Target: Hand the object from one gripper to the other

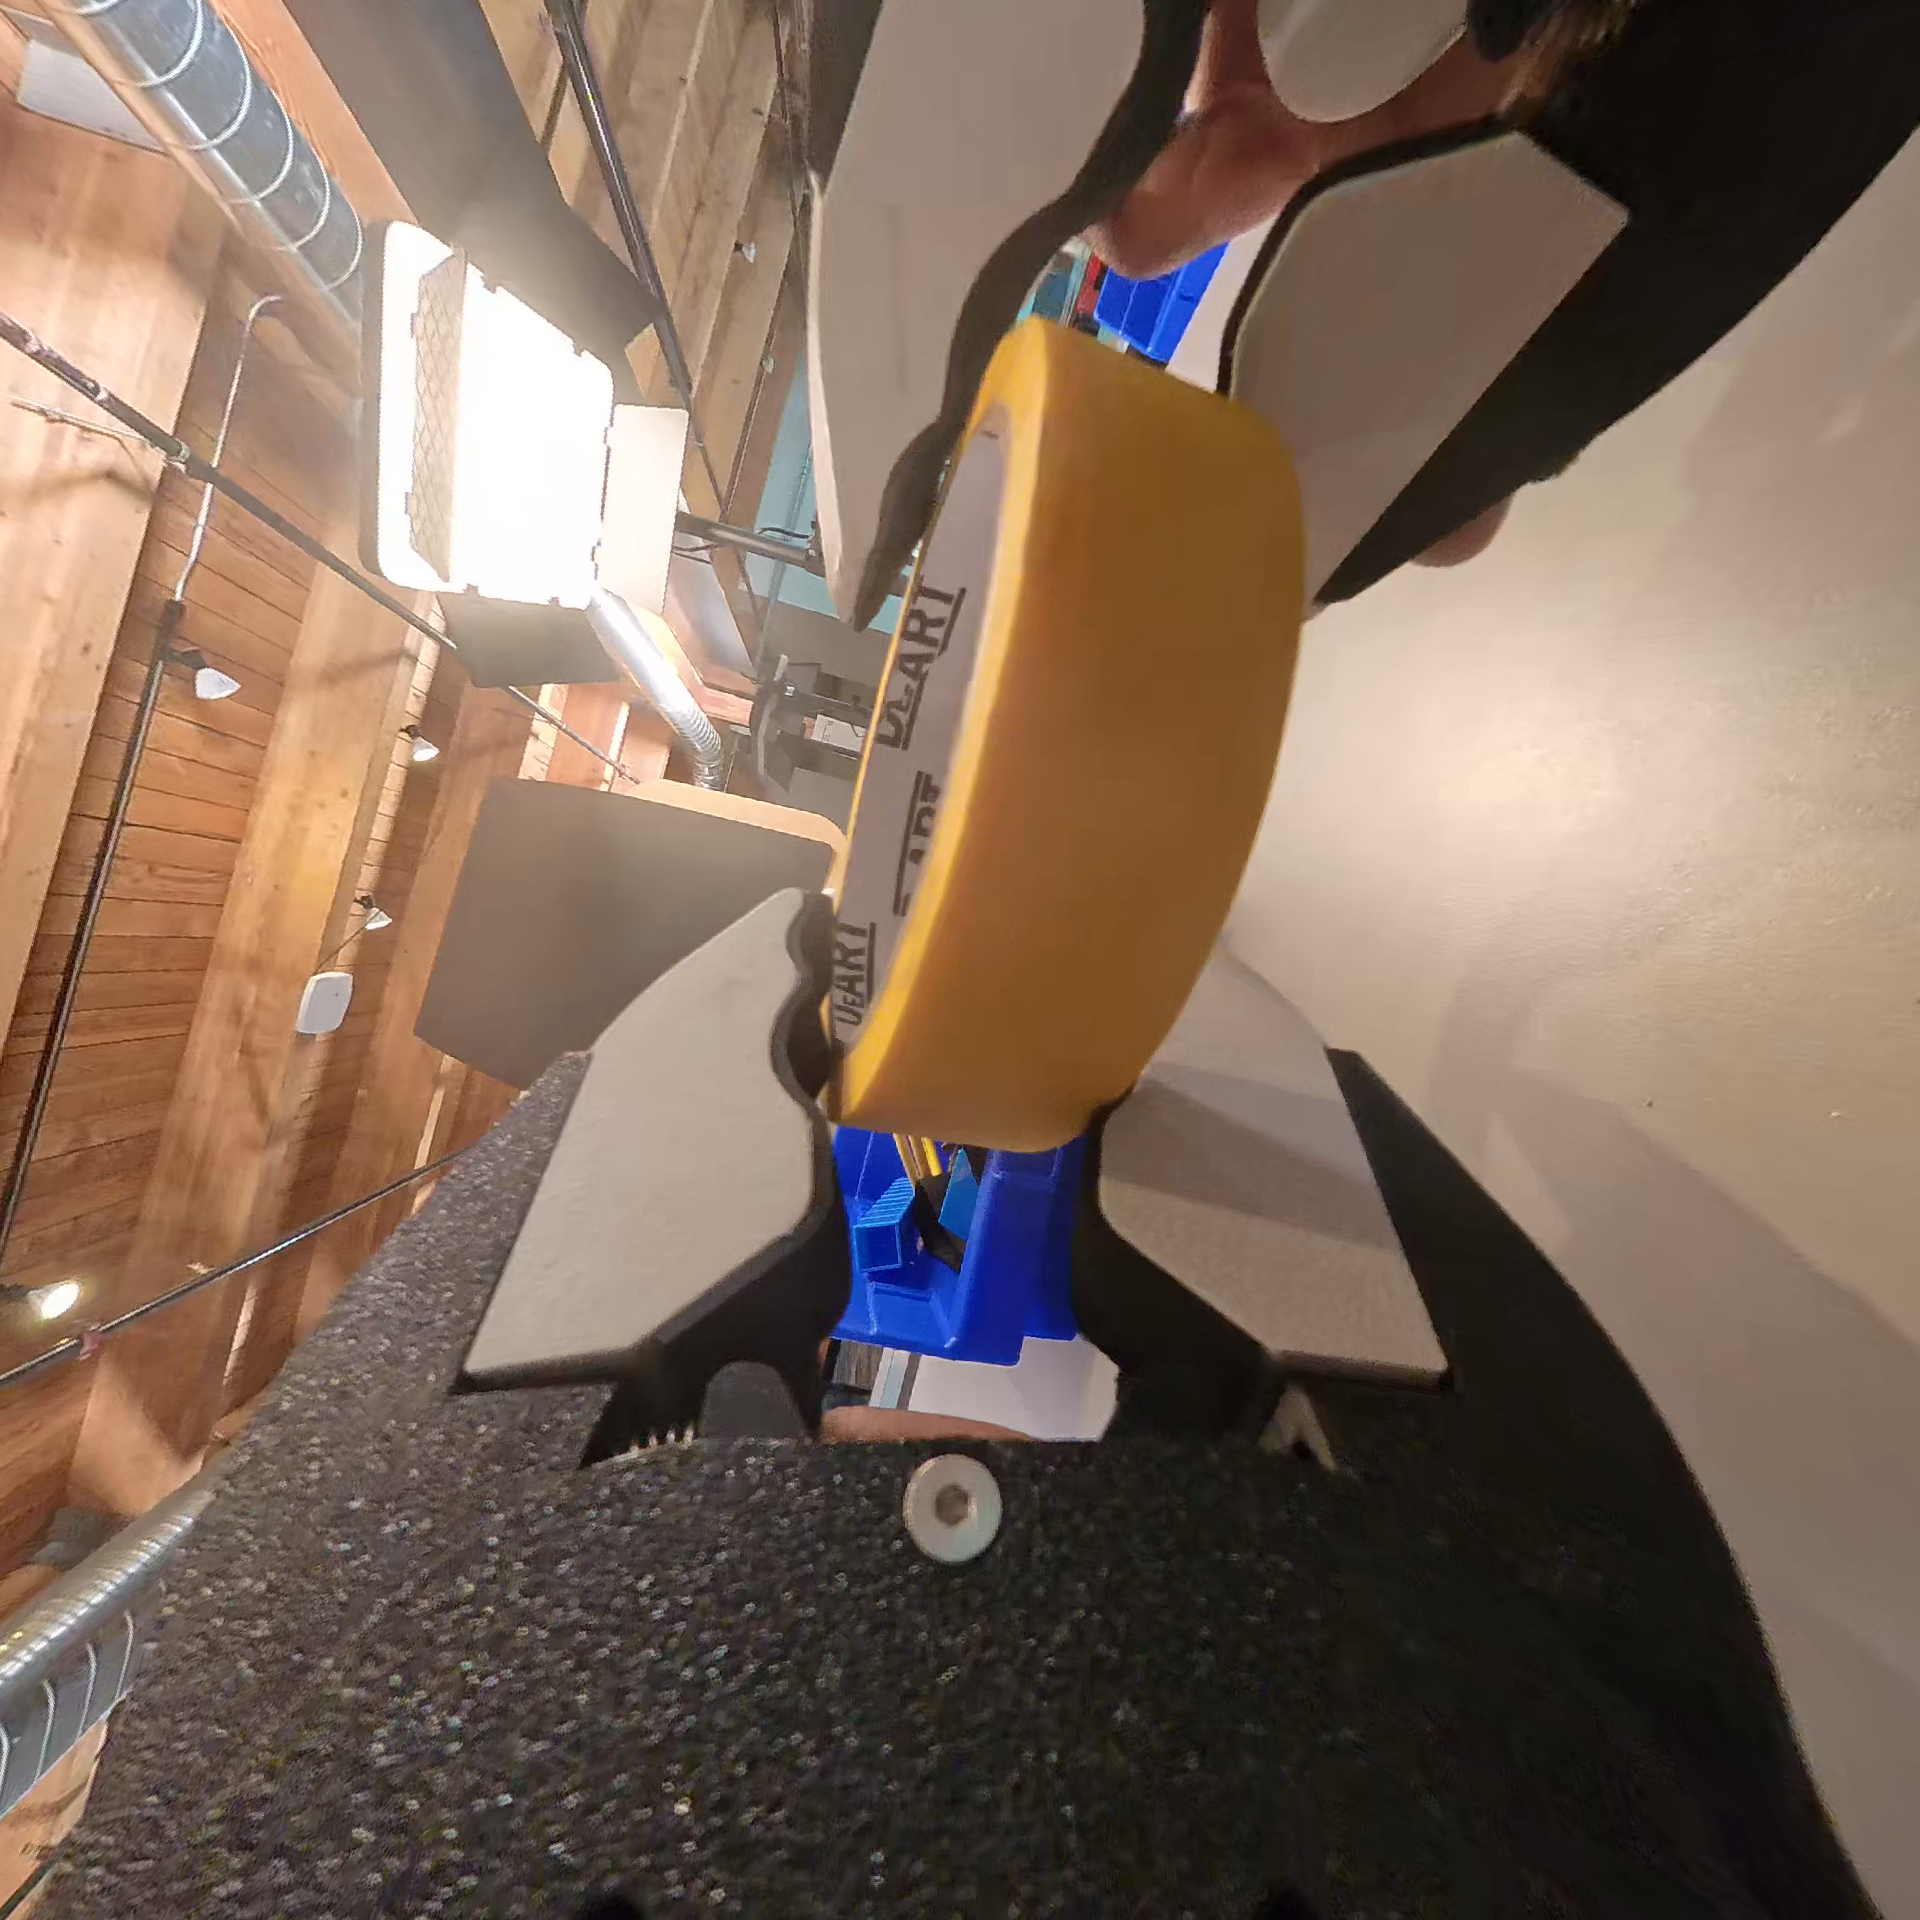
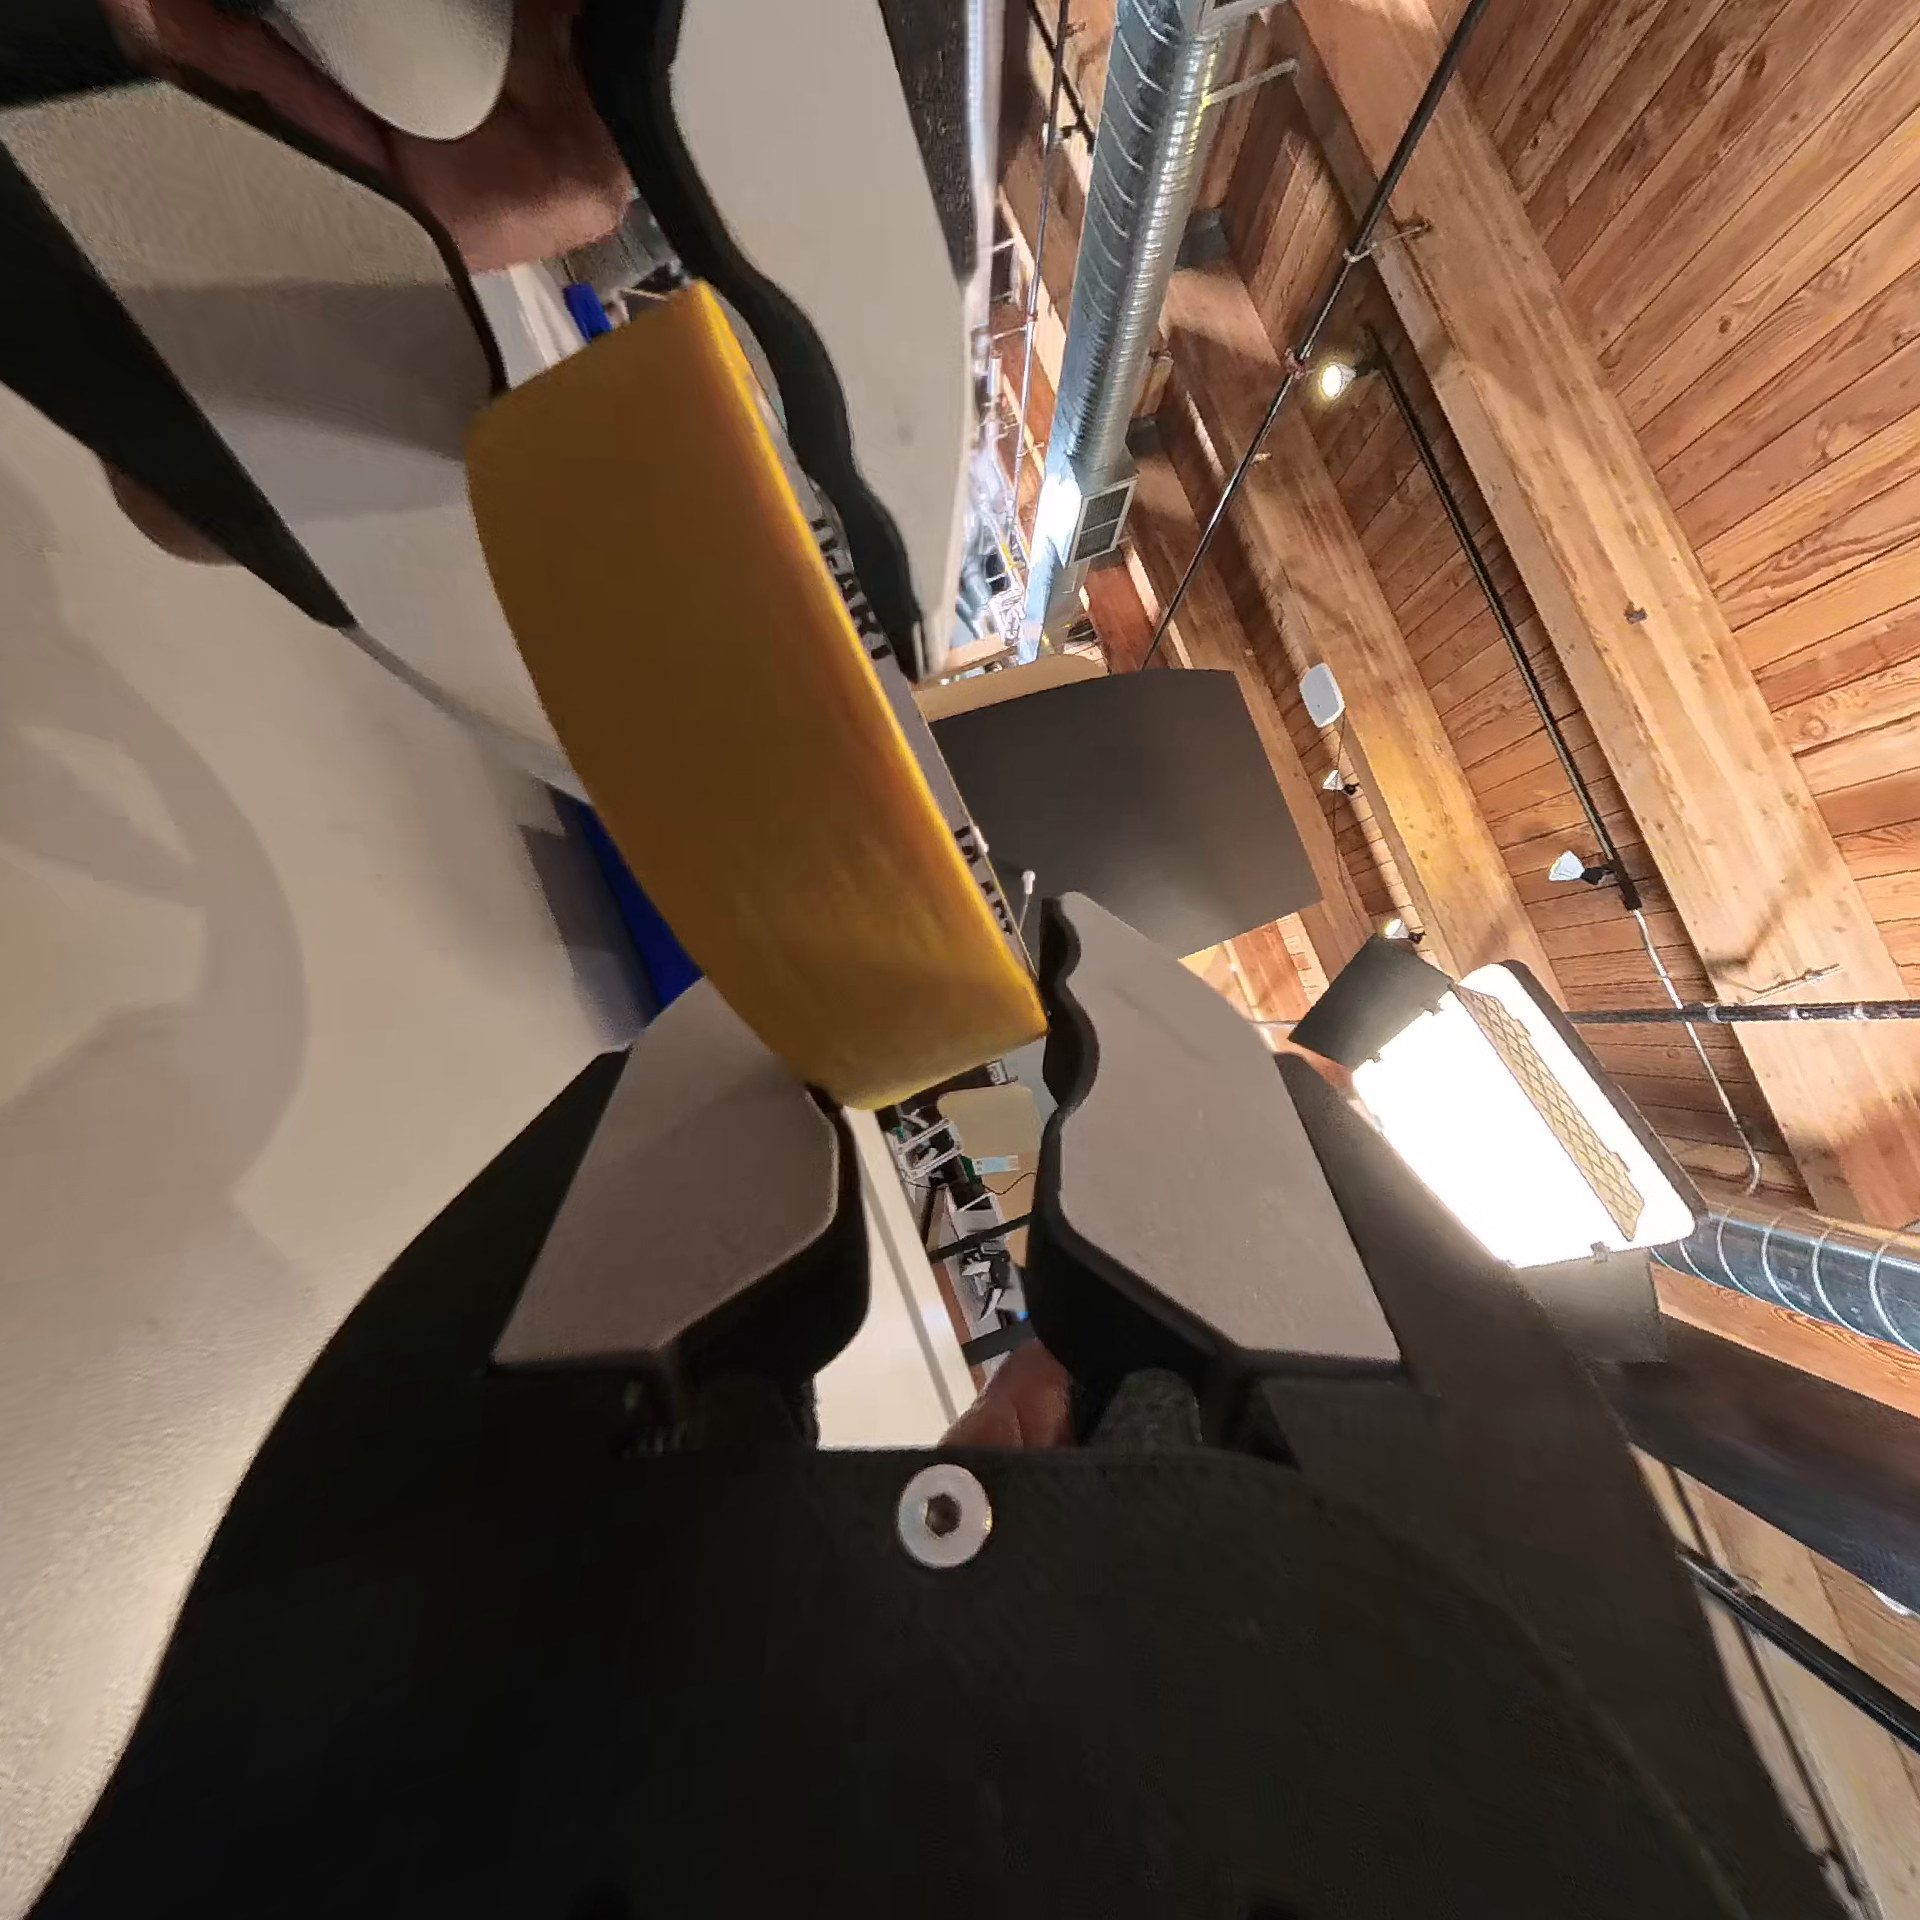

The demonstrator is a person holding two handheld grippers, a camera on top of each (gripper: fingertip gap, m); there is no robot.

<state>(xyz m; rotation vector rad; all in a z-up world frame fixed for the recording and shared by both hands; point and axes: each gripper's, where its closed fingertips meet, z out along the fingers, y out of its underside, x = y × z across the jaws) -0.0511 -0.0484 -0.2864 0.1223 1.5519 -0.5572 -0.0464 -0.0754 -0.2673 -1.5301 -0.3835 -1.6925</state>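
Note:
A yellow tape roll (image 1: 1101, 727) with a white printed core hangs in the air between both grippers. My left gripper (image 1: 987, 1029) has its pads against both flat sides of the roll's near end and is shut on it. My right gripper (image 1: 1091, 582) comes from the opposite side and straddles the roll's far end. In the right wrist view the roll (image 2: 727, 727) is slightly blurred. There my right gripper (image 2: 925, 1039) is closed against its near end, and the left gripper (image 2: 665, 623) clamps the other end.
Both views are turned sideways. A white surface (image 1: 1610, 831) fills one side. A blue bin (image 1: 966, 1299) with small parts lies behind the roll. A bright light panel (image 1: 488, 416), a black board (image 1: 623, 935) and wooden walls stand farther off. A hand (image 1: 1195, 187) holds the right gripper. Only a small space, under 4 cm, lies between the two pairs of fingers.

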